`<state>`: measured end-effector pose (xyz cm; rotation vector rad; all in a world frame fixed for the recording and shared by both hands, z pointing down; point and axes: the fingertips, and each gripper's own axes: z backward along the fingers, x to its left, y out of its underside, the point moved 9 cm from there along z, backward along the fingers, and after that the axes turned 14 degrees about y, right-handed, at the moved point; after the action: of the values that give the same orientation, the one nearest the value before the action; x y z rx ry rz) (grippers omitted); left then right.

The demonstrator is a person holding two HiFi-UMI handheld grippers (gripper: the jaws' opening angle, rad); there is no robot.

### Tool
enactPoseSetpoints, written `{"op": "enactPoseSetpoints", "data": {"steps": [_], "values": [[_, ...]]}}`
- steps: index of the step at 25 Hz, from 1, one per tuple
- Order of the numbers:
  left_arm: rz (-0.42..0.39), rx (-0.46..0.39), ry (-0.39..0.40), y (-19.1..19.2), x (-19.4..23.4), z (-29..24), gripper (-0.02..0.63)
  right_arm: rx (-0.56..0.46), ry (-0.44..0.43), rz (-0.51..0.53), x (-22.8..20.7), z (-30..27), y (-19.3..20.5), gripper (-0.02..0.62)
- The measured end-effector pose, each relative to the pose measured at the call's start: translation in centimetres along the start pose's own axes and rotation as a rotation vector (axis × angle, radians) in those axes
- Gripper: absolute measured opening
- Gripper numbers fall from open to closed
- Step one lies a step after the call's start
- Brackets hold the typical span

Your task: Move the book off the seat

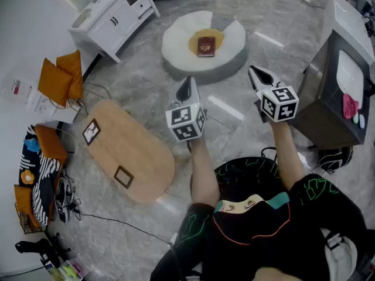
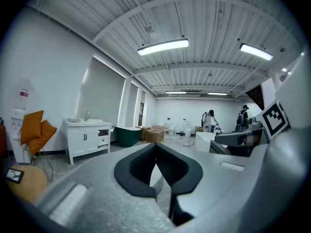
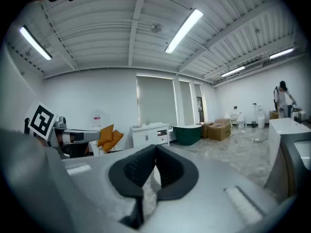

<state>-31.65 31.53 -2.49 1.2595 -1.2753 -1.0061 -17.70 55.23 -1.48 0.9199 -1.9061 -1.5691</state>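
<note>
Jaws: pressed together on both the left gripper (image 1: 188, 82) and the right gripper (image 1: 254, 71); nothing is between either pair
Book: lies flat on the orange cushion (image 1: 218, 36) in the dip of the round white seat (image 1: 176, 50), far from both grippers and centred between them; untouched
Risk: a thin book lying flat on soft padding may be pushed deeper or slid about rather than gripped; the cushion may get pinched along with it
Cause: shut jaws arriving at a shallow angle would only nudge the cover; they would need to spread and tip down over an edge
Arms: left forearm (image 1: 204, 171) and right forearm (image 1: 288, 151) stretch forward side by side; both grippers point nearly level, dipping slightly toward the seat, well above the floor (image 1: 246, 4)
</note>
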Motion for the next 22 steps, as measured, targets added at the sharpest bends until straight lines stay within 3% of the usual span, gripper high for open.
{"op": "enactPoseSetpoints", "data": {"steps": [6,12,17,22], "values": [[0.011,-0.002,0.020,1.0,-1.2,-1.4,0.009,-0.024,-0.042,0.035,-0.8,-0.5,-0.2,0.003],[0.032,-0.015,0.009,0.7,-0.3,-2.0,0.009,-0.032,-0.018,0.052,-0.9,-0.5,-0.2,0.003],[0.043,0.039,0.070,2.6,-1.4,-4.4,0.009,0.054,0.059,0.032,-3.2,-1.3,1.7,0.003],[0.110,0.053,0.037,4.2,1.5,-5.7,0.009,0.066,0.026,0.045,-2.5,-4.0,2.2,0.003]]}}
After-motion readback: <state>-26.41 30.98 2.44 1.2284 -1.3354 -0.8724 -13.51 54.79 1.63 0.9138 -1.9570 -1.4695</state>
